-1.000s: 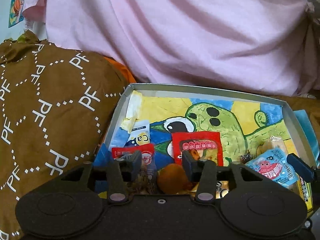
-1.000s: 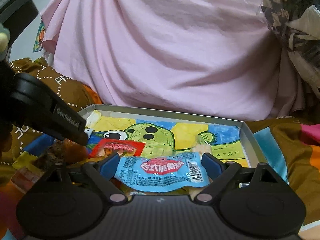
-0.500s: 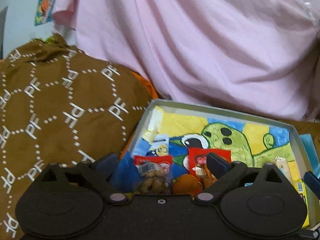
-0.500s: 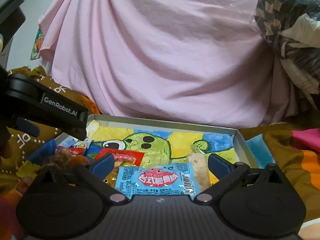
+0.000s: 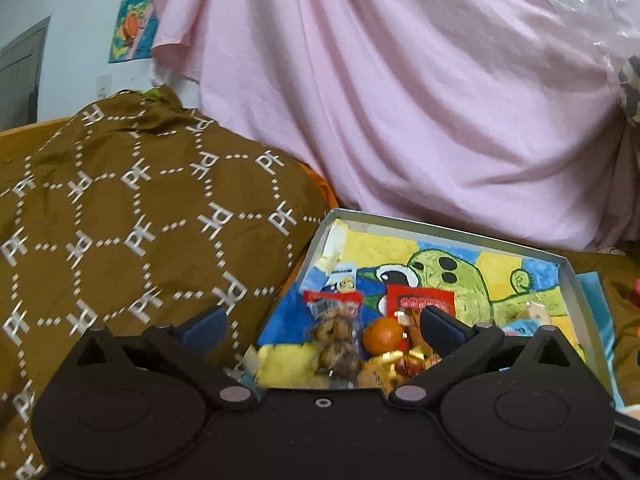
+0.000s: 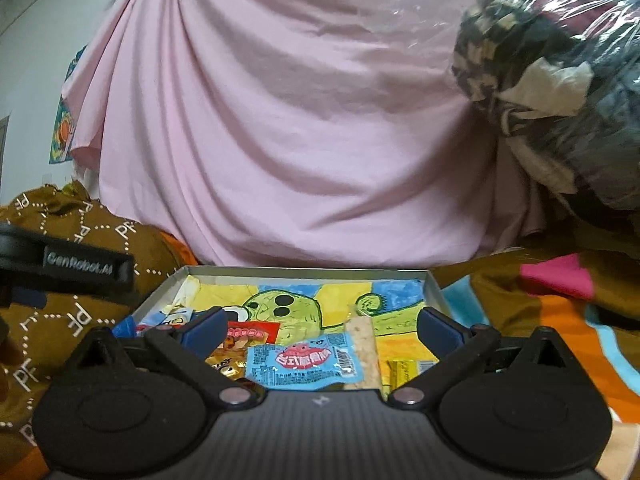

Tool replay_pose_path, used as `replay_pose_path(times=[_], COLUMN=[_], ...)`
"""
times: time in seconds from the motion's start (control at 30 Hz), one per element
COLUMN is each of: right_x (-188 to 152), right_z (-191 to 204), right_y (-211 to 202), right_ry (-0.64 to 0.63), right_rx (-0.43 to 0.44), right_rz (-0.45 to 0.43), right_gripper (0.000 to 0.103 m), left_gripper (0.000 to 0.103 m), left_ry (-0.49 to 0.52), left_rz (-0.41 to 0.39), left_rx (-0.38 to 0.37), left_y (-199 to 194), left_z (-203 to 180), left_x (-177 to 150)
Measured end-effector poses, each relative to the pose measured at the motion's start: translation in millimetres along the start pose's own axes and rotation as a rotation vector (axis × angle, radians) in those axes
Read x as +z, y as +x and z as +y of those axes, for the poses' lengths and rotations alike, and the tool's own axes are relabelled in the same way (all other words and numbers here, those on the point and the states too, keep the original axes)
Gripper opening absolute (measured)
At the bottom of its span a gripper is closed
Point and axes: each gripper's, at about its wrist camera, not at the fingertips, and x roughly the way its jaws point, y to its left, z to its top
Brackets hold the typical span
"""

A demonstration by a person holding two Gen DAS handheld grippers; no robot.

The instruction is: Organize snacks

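A shallow tray (image 5: 440,229) with a green cartoon painted inside lies on the bedding. At its near left lie a cookie pack (image 5: 336,336), an orange ball (image 5: 382,334), a red packet (image 5: 424,302) and gold-wrapped sweets (image 5: 404,360). My left gripper (image 5: 322,326) hovers just before them; its jaws are opening, spread wide, with nothing pressed between them. In the right wrist view a blue packet (image 6: 304,364), a pale bar (image 6: 362,344) and a yellow packet (image 6: 408,368) lie in the tray (image 6: 304,269). My right gripper (image 6: 322,324) hangs open above them, empty.
A brown patterned blanket (image 5: 140,220) bulges left of the tray. Pink cloth (image 5: 400,100) hangs behind it. A plastic-wrapped bundle (image 6: 560,80) sits at the upper right, and striped orange and blue bedding (image 6: 560,320) lies right of the tray. The left gripper's black casing (image 6: 80,268) shows at the left.
Both grippers spread wide and drew back and up from the tray. The right one let go of the blue packet, which now lies in the tray. The left jaws parted from the cookie pack and ball.
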Motion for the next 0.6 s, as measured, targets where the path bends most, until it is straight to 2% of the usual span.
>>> replay_pose_path(times=[0.6], right_x=[4], right_z=[-2], right_y=[-94], right_ry=[0.063], right_rx=[0.018], right_rz=[-0.007], right_gripper=[0.103], left_gripper=[0.102], left_ry=[0.031], left_rz=[-0.028], left_rx=[0.014], left_y=[-88], left_z=[29], left_x=[-38])
